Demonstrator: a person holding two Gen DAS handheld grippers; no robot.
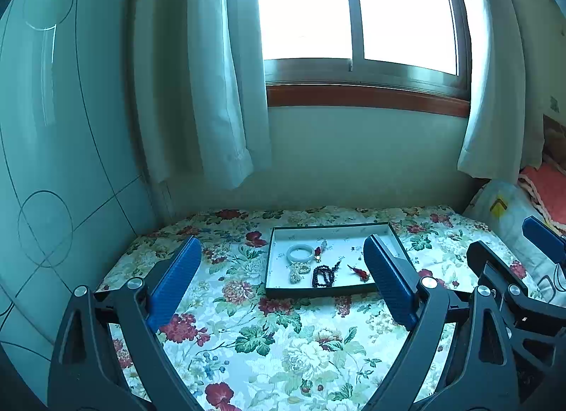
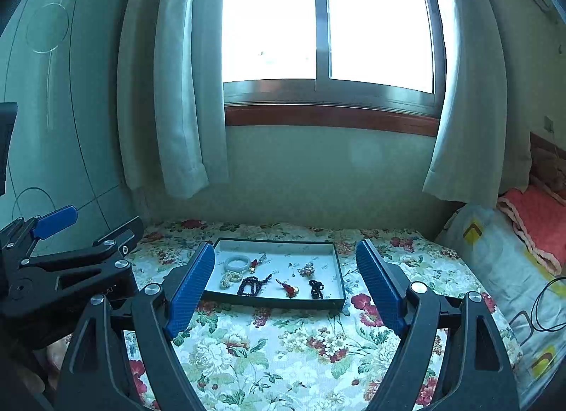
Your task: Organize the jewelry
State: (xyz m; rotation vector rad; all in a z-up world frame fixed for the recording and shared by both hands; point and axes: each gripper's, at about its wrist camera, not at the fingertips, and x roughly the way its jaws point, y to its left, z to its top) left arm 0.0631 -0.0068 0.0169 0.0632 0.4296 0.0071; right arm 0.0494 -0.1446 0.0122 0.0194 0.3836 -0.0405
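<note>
A shallow dark-rimmed tray with a white floor lies on a floral cloth. In it lie a pale bangle, a cream bead bracelet, a dark bead string, a red ornament, a small red charm, a dark bead cluster and a small brooch. My left gripper is open and empty, short of the tray. My right gripper is open and empty, also short of the tray.
The floral cloth covers the surface up to the wall under a window. Curtains hang at both sides. A pillow and an orange blanket lie at the right, with a black cable.
</note>
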